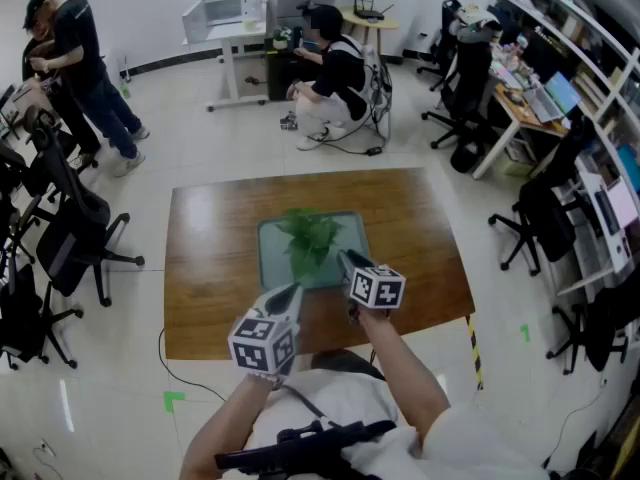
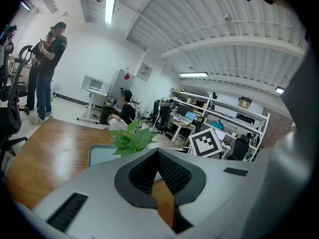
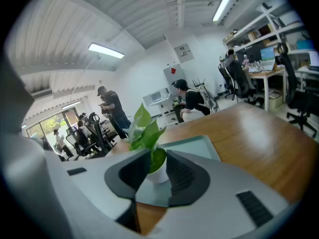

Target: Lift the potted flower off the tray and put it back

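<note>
Tray (image 1: 350,233) at centre of table (image 1: 210,268). Tabletop left of, right of and beyond tray: bare wood, free passage. On tray: potted flower (image 1: 308,240), leaves spread over tray centre, obstructing approach from above. Tray's right strip bare. Tray's near edge occupied: right gripper (image 1: 346,260) over right part, jaws apart, potted flower in line with gap; left gripper (image 1: 291,290) at left part, jaws together.

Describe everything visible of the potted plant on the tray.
The potted plant is small: broad green leaves that point up and outward rise from a plain white rounded pot. It stands upright on the pale grey-green tray, near its middle, on the wooden table. In the right gripper view the pot shows in the gap between the right gripper's open jaws; no pad clearly presses it.
</note>
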`<state>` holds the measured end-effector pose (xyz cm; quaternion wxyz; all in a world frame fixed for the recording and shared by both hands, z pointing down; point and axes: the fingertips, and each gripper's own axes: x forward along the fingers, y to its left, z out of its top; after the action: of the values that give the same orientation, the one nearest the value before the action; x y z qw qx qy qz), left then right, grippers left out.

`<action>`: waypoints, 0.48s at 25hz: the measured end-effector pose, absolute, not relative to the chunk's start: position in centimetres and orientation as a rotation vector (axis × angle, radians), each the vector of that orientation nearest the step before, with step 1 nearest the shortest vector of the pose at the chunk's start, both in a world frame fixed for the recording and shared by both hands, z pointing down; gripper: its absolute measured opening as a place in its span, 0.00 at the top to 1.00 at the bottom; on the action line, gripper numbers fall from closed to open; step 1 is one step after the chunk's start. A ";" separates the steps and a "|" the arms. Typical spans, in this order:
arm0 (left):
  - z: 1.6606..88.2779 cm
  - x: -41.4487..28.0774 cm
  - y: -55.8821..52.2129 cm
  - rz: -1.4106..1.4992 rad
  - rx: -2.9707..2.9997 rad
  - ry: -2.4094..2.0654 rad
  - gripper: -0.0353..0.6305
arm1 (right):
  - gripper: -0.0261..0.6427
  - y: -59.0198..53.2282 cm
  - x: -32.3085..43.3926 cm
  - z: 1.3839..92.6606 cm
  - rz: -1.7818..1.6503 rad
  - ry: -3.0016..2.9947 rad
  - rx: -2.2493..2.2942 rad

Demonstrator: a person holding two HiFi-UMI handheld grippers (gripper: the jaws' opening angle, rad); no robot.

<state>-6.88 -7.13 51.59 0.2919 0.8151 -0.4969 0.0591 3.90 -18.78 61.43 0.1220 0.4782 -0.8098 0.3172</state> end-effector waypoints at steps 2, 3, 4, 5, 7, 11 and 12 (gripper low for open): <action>51.8 -6.2 -7.7 0.162 2.168 -1.330 0.95 | 0.77 -19.9 3.9 62.8 0.965 -2.356 1.384; 51.9 -6.0 -8.0 0.167 2.167 -1.332 0.95 | 0.76 -20.4 3.8 63.4 0.981 -2.351 1.377; 52.0 -5.8 -8.3 0.173 2.167 -1.335 0.95 | 0.76 -20.9 3.7 64.0 0.995 -2.346 1.371; 52.1 -5.7 -8.6 0.180 2.168 -1.337 0.95 | 0.76 -21.3 3.5 64.4 1.005 -2.340 1.364; 52.2 -5.6 -9.1 0.192 2.166 -1.343 0.95 | 0.77 -21.9 3.0 65.3 1.018 -2.331 1.354; 52.6 -5.0 -10.7 0.228 2.170 -1.353 0.95 | 0.77 -23.0 2.2 66.5 1.044 -2.317 1.354; 52.8 -4.9 -11.2 0.239 2.171 -1.354 0.95 | 0.77 -23.2 2.0 66.7 1.051 -2.310 1.358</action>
<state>-4.89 -11.18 52.79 0.2818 0.8106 -0.5056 0.0891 2.02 -23.19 66.73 0.1312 0.4678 -0.7955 0.3621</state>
